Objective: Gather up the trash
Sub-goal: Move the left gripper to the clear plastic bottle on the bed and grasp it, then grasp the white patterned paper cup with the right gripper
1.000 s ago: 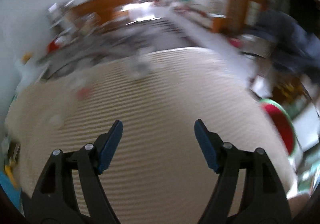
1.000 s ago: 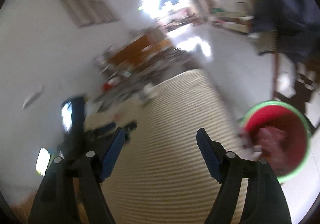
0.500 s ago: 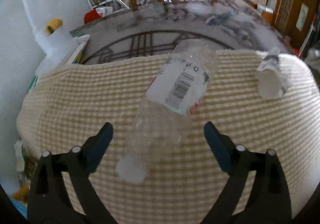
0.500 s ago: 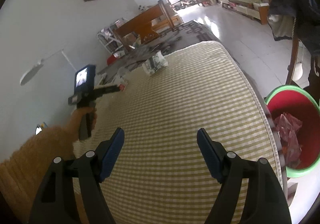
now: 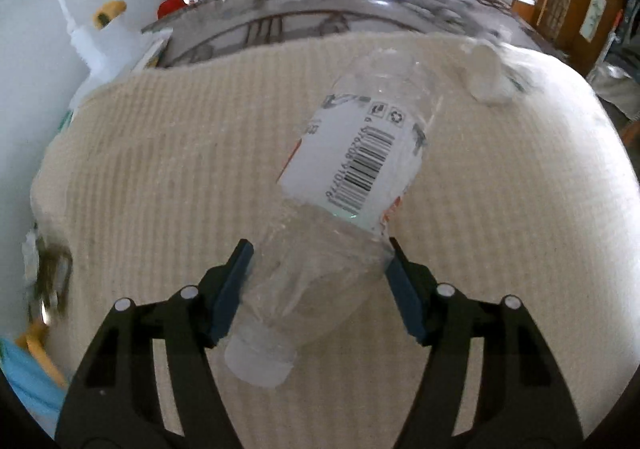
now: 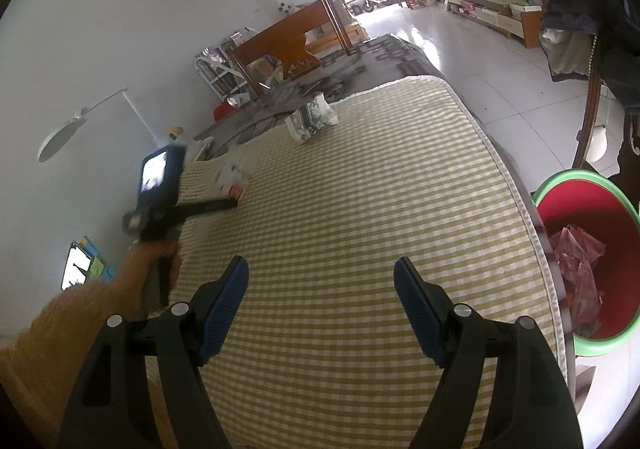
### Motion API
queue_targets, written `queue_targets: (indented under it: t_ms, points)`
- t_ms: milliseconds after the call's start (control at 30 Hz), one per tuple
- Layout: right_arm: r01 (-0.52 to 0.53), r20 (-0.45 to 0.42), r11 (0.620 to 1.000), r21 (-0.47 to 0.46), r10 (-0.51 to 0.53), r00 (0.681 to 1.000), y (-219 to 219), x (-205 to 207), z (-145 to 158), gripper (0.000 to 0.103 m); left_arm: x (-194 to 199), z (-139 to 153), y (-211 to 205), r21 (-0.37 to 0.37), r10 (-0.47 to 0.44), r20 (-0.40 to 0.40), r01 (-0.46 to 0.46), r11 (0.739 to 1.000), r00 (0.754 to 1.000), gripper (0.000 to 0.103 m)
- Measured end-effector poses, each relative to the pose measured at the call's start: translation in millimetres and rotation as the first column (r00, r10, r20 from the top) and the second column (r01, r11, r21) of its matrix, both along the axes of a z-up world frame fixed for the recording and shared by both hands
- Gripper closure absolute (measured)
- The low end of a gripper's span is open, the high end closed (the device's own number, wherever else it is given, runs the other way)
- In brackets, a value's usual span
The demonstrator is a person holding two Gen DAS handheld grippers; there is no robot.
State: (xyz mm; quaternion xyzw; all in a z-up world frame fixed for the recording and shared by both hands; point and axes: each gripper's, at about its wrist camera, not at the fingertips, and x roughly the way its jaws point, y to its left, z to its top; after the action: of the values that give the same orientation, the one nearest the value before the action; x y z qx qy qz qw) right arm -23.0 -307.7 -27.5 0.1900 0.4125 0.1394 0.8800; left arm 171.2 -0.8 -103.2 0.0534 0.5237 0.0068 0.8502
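A clear empty plastic bottle point(image 5: 352, 185) with a white barcode label lies on the checked mattress point(image 5: 500, 249), cap end toward me. My left gripper point(image 5: 318, 267) is open with its jaws on either side of the bottle's neck end, the right pad touching it. A crumpled patterned paper cup point(image 5: 486, 79) lies beyond; it also shows in the right wrist view point(image 6: 312, 119). My right gripper point(image 6: 322, 295) is open and empty above the mattress point(image 6: 360, 229). The left gripper and bottle point(image 6: 230, 179) appear at left there.
A red bin with a green rim point(image 6: 592, 261), holding pink trash, stands on the floor off the mattress's right edge. A dark patterned cover point(image 5: 320, 17) lies past the mattress. A wooden frame point(image 6: 292, 45) and wire rack point(image 6: 216, 77) stand behind. A white lamp point(image 6: 64, 129) is on the wall.
My left gripper moved forward so the bottle's neck end now lies between its jaws. The right gripper has barely moved.
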Motion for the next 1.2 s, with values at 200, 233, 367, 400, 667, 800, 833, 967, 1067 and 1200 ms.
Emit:
queue_targets:
  t_ms: [200, 233, 367, 400, 667, 800, 833, 967, 1067, 1200]
  points:
    - [-0.002, -0.019, 1.000, -0.020, 0.002, 1.000, 3, 1, -2, 0.030, -84, 11, -5, -0.199, 0.033, -0.058, -0.044, 0.979, 0.998, 0.039]
    - [0.000, -0.023, 1.000, -0.022, -0.001, 1.000, 4, 2, -3, 0.030, -99, 9, -10, -0.184, 0.022, -0.055, -0.031, 0.982, 0.998, 0.039]
    - [0.001, -0.040, 0.999, -0.047, -0.003, 0.999, 7, 4, -4, 0.030, -123, 1, -25, -0.188, -0.004, -0.074, -0.010, 0.982, 0.997, 0.038]
    - [0.000, -0.044, 0.998, -0.055, -0.003, 0.999, 8, 5, -5, 0.030, -124, -1, -32, -0.169, -0.028, -0.075, 0.015, 0.986, 0.997, 0.036]
    - [-0.002, -0.093, 0.990, -0.140, -0.011, 0.996, 17, 11, -13, 0.029, -123, 14, -51, -0.112, -0.118, 0.024, 0.120, 0.986, 0.993, 0.023]
    - [0.007, -0.120, 0.987, -0.161, -0.027, 0.992, 16, 16, -17, 0.029, -123, 26, -49, -0.143, -0.120, 0.069, 0.129, 0.981, 0.990, 0.026]
    - [0.012, -0.131, 0.987, -0.161, -0.033, 0.991, 15, 18, -17, 0.029, -121, 28, -48, -0.154, -0.114, 0.075, 0.125, 0.980, 0.991, 0.026]
    - [0.043, -0.155, 0.983, -0.178, -0.071, 0.985, 13, 38, -19, 0.029, -121, 40, -37, -0.216, -0.082, 0.097, 0.101, 0.971, 0.992, 0.026]
    - [0.048, -0.156, 0.980, -0.193, -0.079, 0.985, 19, 58, -17, 0.029, -122, 44, -33, -0.260, -0.065, 0.101, 0.090, 0.961, 0.993, 0.026]
    - [0.043, -0.130, 0.978, -0.206, -0.071, 0.989, 39, 94, -9, 0.021, -121, 48, -26, -0.307, -0.044, 0.107, 0.075, 0.949, 0.993, 0.026]
